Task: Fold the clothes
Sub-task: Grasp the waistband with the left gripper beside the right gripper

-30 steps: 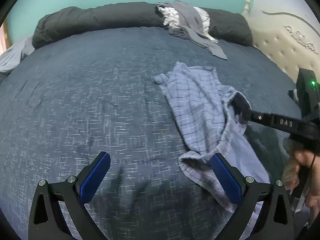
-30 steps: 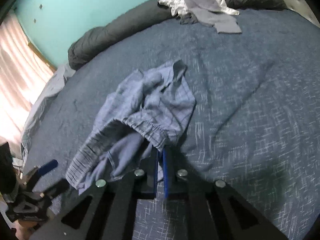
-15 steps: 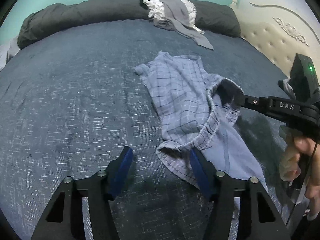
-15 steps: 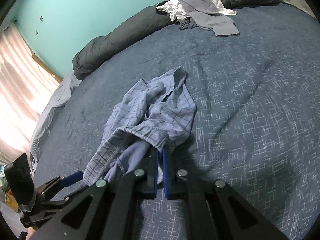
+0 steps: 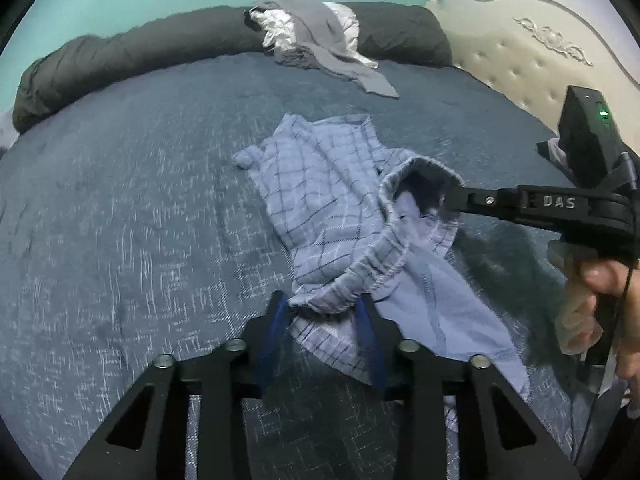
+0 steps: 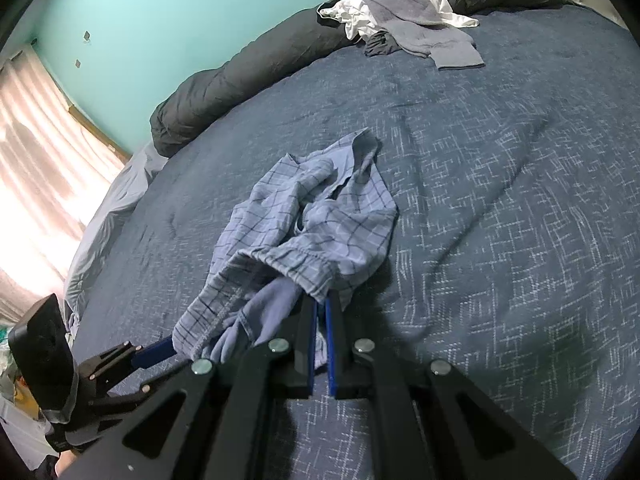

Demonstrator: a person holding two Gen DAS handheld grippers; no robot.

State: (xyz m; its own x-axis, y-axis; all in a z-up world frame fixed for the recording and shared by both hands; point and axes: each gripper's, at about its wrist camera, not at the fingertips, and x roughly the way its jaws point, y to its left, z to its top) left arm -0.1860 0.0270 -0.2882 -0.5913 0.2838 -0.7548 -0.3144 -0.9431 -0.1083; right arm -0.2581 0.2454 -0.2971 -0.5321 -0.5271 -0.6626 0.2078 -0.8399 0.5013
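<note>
Checked shorts (image 5: 320, 216): light blue, crumpled, lay near the middle of the bed (image 5: 120, 220), on the dark blue patterned cover; the waistband end was lifted toward the near edge, between the two grippers.

Left gripper (image 5: 322, 320): jaws were closing, with a fold of the waistband between the blue pads; whether the pads already pressed the cloth could not be told.

Right gripper (image 6: 320, 312): jaws pressed together, pinching the elastic waistband; a person's hand (image 5: 600, 304) held its handle at the right edge of the left view.

Pile of clothes (image 5: 320, 48): grey and white, lay at the far side of the bed, against a dark rolled duvet (image 5: 132, 56), well apart from the shorts.

Headboard (image 5: 520, 60): cream, tufted, stood at the right.

Curtain (image 6: 44, 152): pale, lit, hung at the left.
</note>
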